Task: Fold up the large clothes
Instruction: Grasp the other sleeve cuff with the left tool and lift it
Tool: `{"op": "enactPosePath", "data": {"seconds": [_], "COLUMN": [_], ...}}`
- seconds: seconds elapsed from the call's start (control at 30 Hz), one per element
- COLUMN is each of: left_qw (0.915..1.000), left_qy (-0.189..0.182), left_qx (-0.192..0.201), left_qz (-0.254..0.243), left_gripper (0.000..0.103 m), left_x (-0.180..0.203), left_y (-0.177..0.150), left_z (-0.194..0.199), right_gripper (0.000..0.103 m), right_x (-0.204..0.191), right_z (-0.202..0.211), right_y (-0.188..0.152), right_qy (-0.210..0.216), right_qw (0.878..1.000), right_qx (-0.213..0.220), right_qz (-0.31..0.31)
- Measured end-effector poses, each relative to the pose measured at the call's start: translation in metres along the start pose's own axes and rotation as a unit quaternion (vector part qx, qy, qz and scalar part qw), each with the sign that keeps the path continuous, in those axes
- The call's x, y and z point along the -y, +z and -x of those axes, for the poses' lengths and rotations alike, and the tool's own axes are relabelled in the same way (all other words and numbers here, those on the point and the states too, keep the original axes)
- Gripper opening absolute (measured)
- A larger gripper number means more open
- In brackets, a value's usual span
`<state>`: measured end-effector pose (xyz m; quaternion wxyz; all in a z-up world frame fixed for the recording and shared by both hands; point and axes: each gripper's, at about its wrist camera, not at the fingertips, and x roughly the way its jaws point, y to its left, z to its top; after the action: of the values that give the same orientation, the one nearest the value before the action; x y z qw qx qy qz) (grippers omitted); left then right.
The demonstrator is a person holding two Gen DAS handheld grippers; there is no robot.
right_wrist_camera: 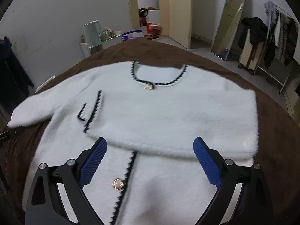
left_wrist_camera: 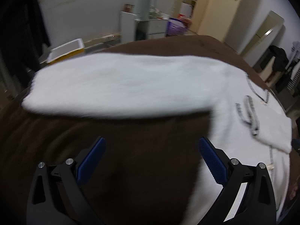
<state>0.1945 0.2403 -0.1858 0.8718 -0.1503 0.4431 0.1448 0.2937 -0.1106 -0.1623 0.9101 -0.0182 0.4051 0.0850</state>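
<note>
A fluffy white cardigan (right_wrist_camera: 159, 112) with black zigzag trim and gold buttons lies flat on a brown blanket (right_wrist_camera: 271, 131). Its right sleeve is folded across the chest; its left sleeve (right_wrist_camera: 31, 110) lies stretched out to the left. My right gripper (right_wrist_camera: 150, 148) is open and empty, hovering over the cardigan's front near the folded sleeve's lower edge. In the left wrist view, the outstretched sleeve (left_wrist_camera: 112, 86) lies ahead, and my left gripper (left_wrist_camera: 151, 146) is open and empty above the brown blanket (left_wrist_camera: 131, 150), just short of the sleeve, with the cardigan body (left_wrist_camera: 253, 121) to its right.
Beyond the bed stand a white cabinet with a pale green container (right_wrist_camera: 92, 31), a purple basket (right_wrist_camera: 132, 34), a leaning mirror (right_wrist_camera: 230, 22) and a clothes rack (right_wrist_camera: 277, 35). A yellow and white box (left_wrist_camera: 65, 50) lies past the bed's left edge.
</note>
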Motion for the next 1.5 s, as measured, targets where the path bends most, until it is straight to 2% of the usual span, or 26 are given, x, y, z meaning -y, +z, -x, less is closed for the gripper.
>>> {"op": "enactPosePath", "data": {"seconds": [0.13, 0.37, 0.5, 0.63, 0.87, 0.93, 0.97, 1.0, 1.03, 1.07, 1.2, 1.37, 1.5], "left_qw": [0.9992, 0.9921, 0.9880, 0.9891, 0.9871, 0.9872, 0.9868, 0.9864, 0.9858, 0.9856, 0.9871, 0.9900, 0.9894], "left_qy": [0.001, -0.037, -0.047, -0.046, -0.050, -0.042, -0.041, -0.044, -0.053, -0.060, -0.080, -0.074, -0.076], "left_qx": [0.012, 0.034, 0.027, 0.038, 0.045, 0.046, 0.050, 0.051, 0.051, 0.051, 0.055, 0.087, 0.108], "left_qz": [0.038, 0.115, 0.144, 0.135, 0.145, 0.147, 0.149, 0.150, 0.151, 0.150, 0.127, 0.082, 0.061], "left_gripper": [0.097, 0.097, 0.093, 0.093, 0.093, 0.085, 0.072, 0.054, 0.045, 0.030, 0.022, 0.019, 0.019], "left_x": [-0.052, -0.117, -0.134, -0.139, -0.148, -0.148, -0.148, -0.150, -0.152, -0.153, -0.152, -0.135, -0.122], "left_y": [-0.003, 0.003, 0.006, 0.018, 0.044, 0.050, 0.051, 0.052, 0.054, 0.055, 0.065, 0.088, 0.114], "left_z": [0.004, -0.007, -0.023, -0.033, -0.051, -0.054, -0.054, -0.053, -0.051, -0.050, -0.042, -0.019, -0.008], "right_gripper": [0.093, 0.093, 0.093, 0.093, 0.093, 0.093, 0.093, 0.093, 0.093, 0.093, 0.093, 0.093, 0.093], "right_x": [-0.020, -0.048, -0.058, -0.063, -0.077, -0.084, -0.087, -0.091, -0.097, -0.102, -0.126, -0.155, -0.175], "right_z": [-0.001, -0.007, -0.009, -0.019, -0.035, -0.043, -0.046, -0.050, -0.055, -0.059, -0.077, -0.098, -0.120], "right_y": [-0.009, -0.022, -0.023, -0.021, -0.018, -0.015, -0.013, -0.010, -0.007, -0.003, 0.017, 0.046, 0.057], "right_qy": [0.010, 0.013, 0.010, 0.009, 0.017, 0.025, 0.030, 0.033, 0.035, 0.039, 0.058, 0.066, 0.045], "right_qw": [1.000, 0.999, 0.999, 0.999, 0.999, 0.999, 0.999, 0.999, 0.999, 0.999, 0.998, 0.997, 0.996], "right_qx": [-0.009, -0.025, -0.030, -0.035, -0.040, -0.039, -0.040, -0.040, -0.038, -0.036, -0.037, -0.035, -0.052], "right_qz": [0.005, 0.018, 0.026, 0.023, 0.021, 0.018, 0.015, 0.013, 0.011, 0.008, 0.013, 0.030, 0.054]}}
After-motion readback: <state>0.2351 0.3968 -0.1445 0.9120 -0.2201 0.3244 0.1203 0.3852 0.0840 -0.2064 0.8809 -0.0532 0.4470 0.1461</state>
